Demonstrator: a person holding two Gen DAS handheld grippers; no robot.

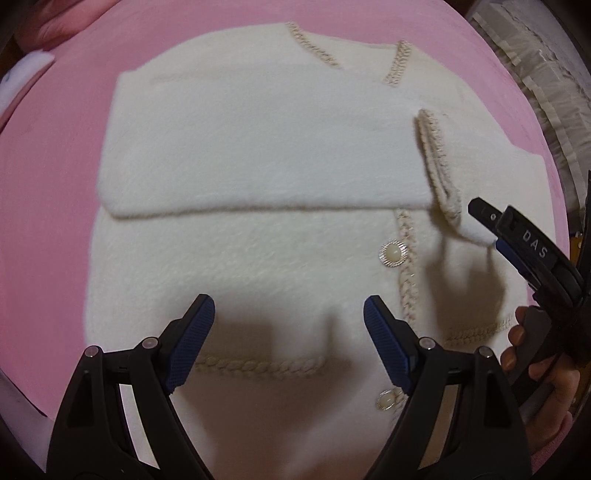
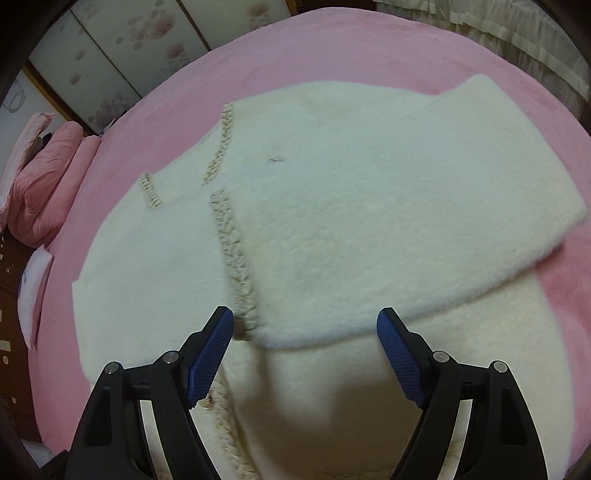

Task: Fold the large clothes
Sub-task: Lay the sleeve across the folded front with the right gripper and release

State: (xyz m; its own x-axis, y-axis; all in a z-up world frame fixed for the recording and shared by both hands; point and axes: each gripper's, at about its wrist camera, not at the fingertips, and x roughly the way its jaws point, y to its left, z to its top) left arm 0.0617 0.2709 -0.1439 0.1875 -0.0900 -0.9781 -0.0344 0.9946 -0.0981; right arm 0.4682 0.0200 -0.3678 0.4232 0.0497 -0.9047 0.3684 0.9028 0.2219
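Note:
A fuzzy cream cardigan [image 1: 258, 258] with beige braided trim and pearl buttons [image 1: 391, 254] lies flat on a pink bed cover [image 1: 55, 192]. One sleeve [image 1: 258, 158] is folded across its chest, the cuff [image 1: 439, 166] at the right. My left gripper [image 1: 289, 325] is open and empty above the cardigan's lower front. My right gripper [image 2: 305, 332] is open, hovering over the cuff edge [image 2: 236, 258] of the folded sleeve [image 2: 369, 221]. In the left wrist view the right gripper [image 1: 487, 230] reaches in from the right beside the cuff's tip.
Pink pillows [image 2: 44, 173] are stacked at the far left of the bed. A wardrobe with flower-print doors [image 2: 122, 48] stands behind. A pale ruffled curtain [image 2: 498, 29] hangs at the far right. A white cloth [image 2: 35, 284] lies at the bed's left edge.

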